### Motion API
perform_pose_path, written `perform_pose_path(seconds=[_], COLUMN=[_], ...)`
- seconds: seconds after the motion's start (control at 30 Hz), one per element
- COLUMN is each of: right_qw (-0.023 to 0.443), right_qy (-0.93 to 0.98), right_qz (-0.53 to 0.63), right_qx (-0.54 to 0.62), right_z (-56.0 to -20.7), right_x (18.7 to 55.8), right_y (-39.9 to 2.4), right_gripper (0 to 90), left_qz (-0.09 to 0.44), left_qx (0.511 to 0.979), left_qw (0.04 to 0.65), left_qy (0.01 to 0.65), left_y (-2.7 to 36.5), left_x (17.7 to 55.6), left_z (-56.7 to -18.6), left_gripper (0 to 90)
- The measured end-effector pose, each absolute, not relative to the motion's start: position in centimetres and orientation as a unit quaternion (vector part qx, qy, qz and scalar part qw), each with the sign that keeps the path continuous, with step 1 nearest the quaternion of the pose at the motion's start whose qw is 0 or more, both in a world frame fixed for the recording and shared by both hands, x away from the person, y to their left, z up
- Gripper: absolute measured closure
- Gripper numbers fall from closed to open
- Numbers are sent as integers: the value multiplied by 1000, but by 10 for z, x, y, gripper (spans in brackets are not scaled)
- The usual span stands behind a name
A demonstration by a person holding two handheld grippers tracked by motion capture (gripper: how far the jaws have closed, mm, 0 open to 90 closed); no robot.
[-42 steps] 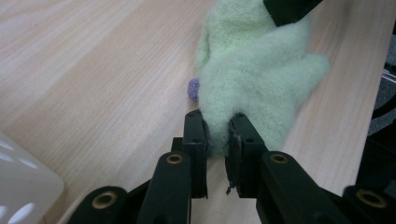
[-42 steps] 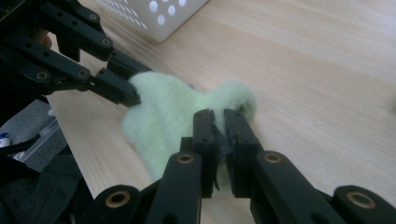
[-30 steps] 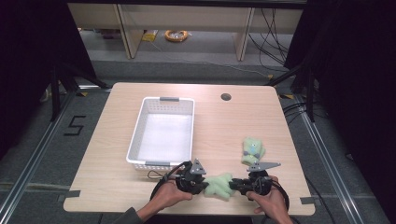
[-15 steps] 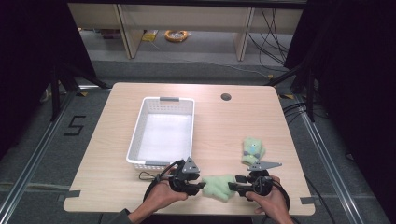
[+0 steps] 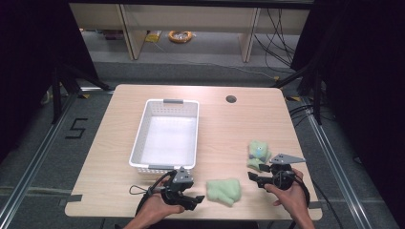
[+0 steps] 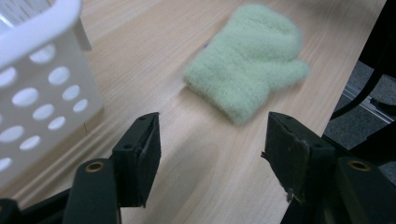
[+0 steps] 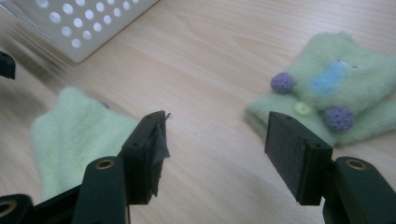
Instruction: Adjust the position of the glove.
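A plain pale-green fuzzy mitten [image 5: 224,191] [image 6: 247,60] [image 7: 74,135] lies flat near the table's front edge, between my two grippers. A second green mitten [image 5: 258,153] [image 7: 336,93], with purple pompoms, a blue patch and a small button, lies farther back at the right. My left gripper [image 5: 193,199] [image 6: 212,149] is open just left of the plain mitten, apart from it, nothing between its jaws. My right gripper [image 5: 254,177] [image 7: 215,149] is open too, low over bare wood between the two mittens.
A white perforated basket [image 5: 138,148] [image 6: 32,84] [image 7: 88,23] stands left of centre on the wooden table [image 5: 229,129]. A round cable hole [image 5: 231,99] sits at the back. The table's front edge lies close behind both hands.
Both grippers have let go of the plain mitten and drawn apart; it now lies flat on the table. The left gripper moved left and toward the front edge.
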State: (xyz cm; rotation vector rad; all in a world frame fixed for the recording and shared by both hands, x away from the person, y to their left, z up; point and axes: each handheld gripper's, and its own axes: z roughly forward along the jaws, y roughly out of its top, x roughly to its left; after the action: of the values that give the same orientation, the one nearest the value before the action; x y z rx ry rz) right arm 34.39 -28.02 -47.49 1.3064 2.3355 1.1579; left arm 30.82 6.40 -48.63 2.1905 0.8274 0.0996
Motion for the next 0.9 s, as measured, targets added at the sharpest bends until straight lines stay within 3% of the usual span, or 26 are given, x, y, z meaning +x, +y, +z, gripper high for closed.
perform_pose_path(seconds=[0.4,0.9], right_qw=[156,170], right_qy=[822,843], right_qz=[362,316], right_qx=[412,400], right_z=[-472,-474], right_x=[382,419], right_y=[-301,-293], right_gripper=[425,498], left_qz=[36,32], left_qx=[856,848], left_qw=[391,396], left_qy=[336,351], left_y=[69,78], left_x=[300,296], left_z=[-488,-491], left_gripper=[302,291])
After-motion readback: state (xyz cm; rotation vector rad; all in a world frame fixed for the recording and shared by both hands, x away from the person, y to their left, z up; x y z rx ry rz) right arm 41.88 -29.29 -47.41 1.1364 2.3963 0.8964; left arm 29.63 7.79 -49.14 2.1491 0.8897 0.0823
